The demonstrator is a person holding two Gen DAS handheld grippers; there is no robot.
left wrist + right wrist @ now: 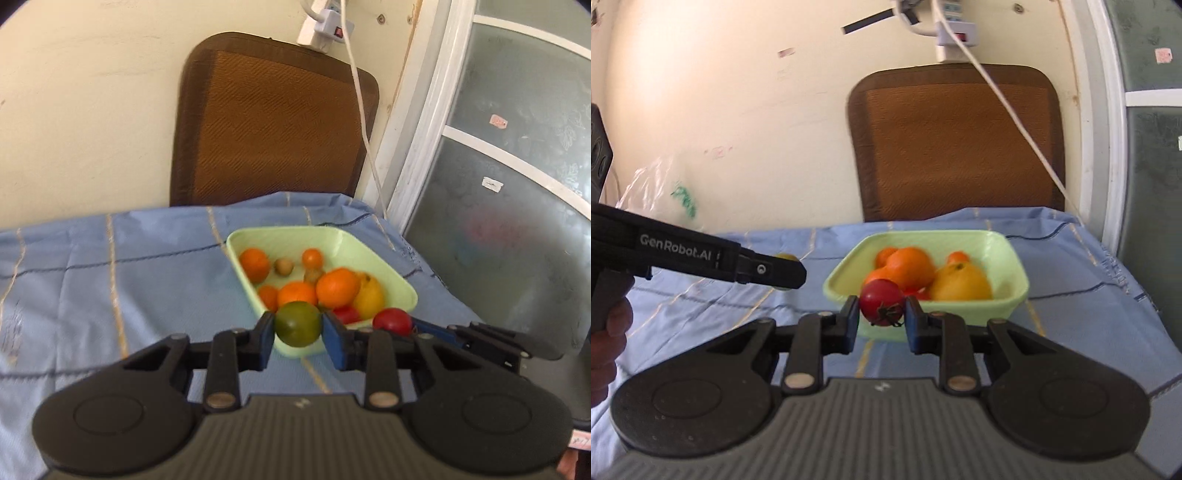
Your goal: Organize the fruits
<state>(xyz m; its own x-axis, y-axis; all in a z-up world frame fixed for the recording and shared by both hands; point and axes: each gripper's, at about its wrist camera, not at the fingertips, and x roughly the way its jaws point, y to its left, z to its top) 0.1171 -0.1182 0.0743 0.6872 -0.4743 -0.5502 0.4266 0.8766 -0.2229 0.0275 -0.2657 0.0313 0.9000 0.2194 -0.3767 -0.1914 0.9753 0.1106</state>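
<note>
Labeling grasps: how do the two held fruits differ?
The green fruit sits in the left gripper; the red tomato sits in the right gripper. The tomato shows a dark stem; the green fruit shows none. Both are round, held near the green tray.

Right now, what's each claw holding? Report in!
Left gripper shut on green tomato. Right gripper shut on red tomato. Both short of green tray. Path clear.

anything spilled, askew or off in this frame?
Nothing stands out. Left gripper holds a green tomato, right gripper a red tomato, both near the green tray, whose fruit sits inside. Blue cloth is only creased.
</note>
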